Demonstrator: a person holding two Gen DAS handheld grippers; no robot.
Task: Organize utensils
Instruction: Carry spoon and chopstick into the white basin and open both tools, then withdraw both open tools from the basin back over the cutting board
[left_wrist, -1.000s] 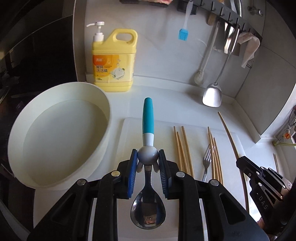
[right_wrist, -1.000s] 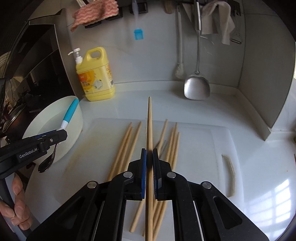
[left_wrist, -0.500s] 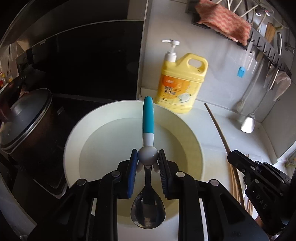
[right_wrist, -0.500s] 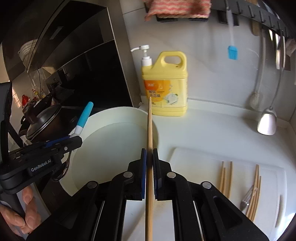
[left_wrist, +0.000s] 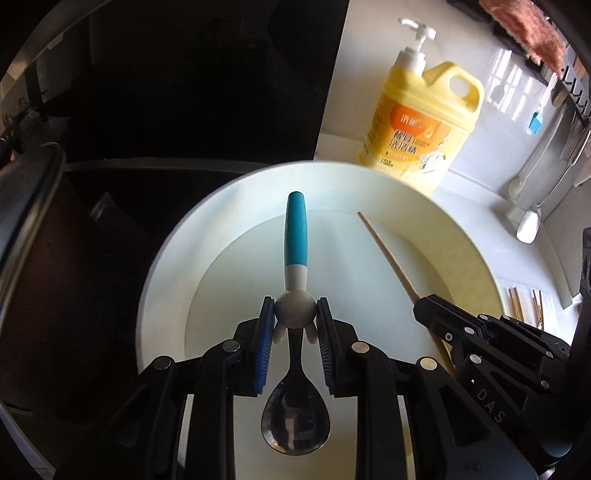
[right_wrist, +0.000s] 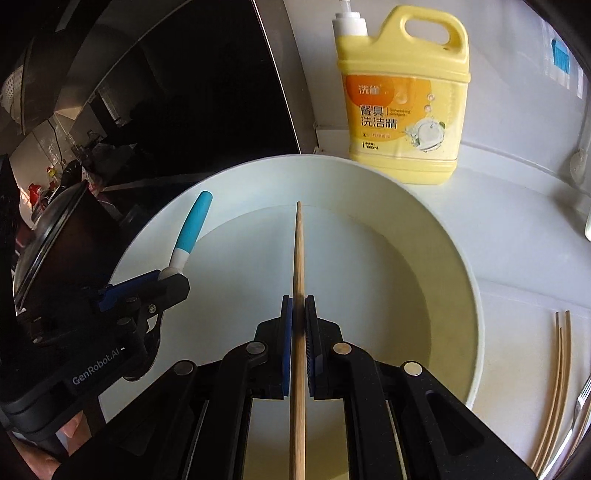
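Left hand-held gripper (left_wrist: 295, 325) clamped on spoon (left_wrist: 295, 417), right hand-held gripper (right_wrist: 298, 317) on chopstick (right_wrist: 298, 258), its lower end cut off, perhaps above basin (right_wrist: 458, 258).

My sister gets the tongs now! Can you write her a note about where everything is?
Left tongs: shut on the blue-handled spoon, over the white basin.
Right tongs: shut on one chopstick, also over the basin.
Done: nothing lies in the basin yet.
Left: drop both in, then fetch the chopsticks and fork lying to the right of the basin.
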